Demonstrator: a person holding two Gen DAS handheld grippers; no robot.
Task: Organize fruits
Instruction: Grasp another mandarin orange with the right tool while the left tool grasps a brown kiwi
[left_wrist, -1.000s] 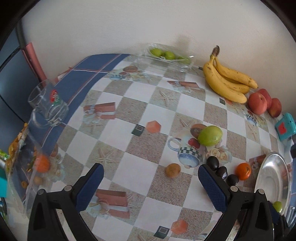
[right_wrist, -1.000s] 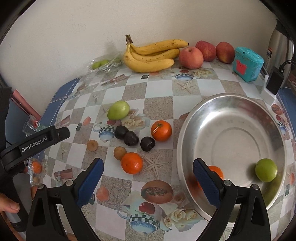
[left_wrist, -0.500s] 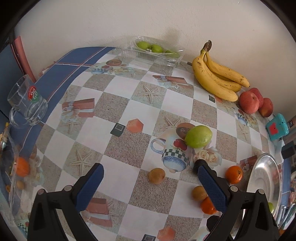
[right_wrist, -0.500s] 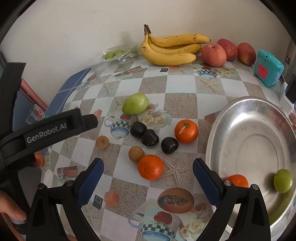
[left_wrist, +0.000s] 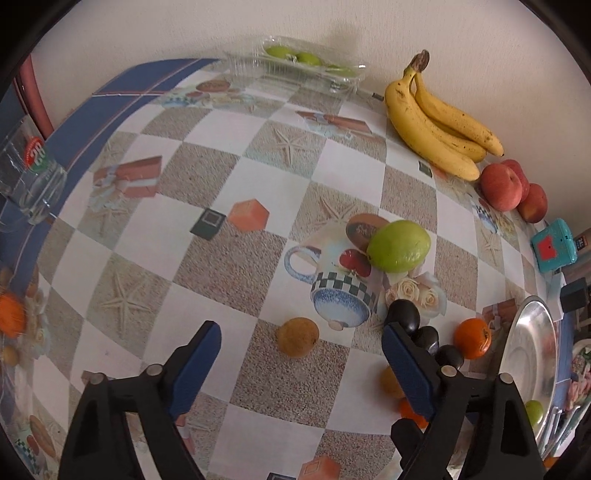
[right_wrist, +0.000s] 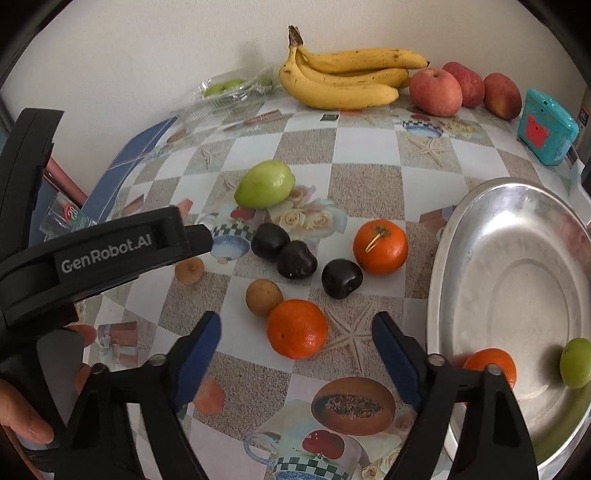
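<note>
While both devices hang over the patterned desk (right_wrist: 369, 192), the left hand-held gripper (left_wrist: 301, 349) stands released, its blue pads apart with a small brown fruit (left_wrist: 298, 336) lying on the desk between them, untouched; its jaws have just been closing a little. The right hand-held gripper (right_wrist: 295, 334) is likewise released and has just been narrowing, with an orange (right_wrist: 297, 328) sitting between its pads, clear of both. Just beside that orange lies a second brown fruit (right_wrist: 264, 297). Three dark plums (right_wrist: 297, 259) lie in a row near the middle of the desk, another orange (right_wrist: 380, 246) close to their right. A large green fruit (right_wrist: 265, 184) rests farther back. The steel plate (right_wrist: 517, 280) at the right holds one orange (right_wrist: 491, 363) and a small green fruit (right_wrist: 575, 362). Bananas (right_wrist: 343, 79) and three apples (right_wrist: 436, 92) lie along the wall, near a teal box (right_wrist: 546, 127). A clear tray of green fruits (left_wrist: 295, 62) sits at the far edge. A hand (right_wrist: 22, 413) shows at lower left of the right wrist view.
</note>
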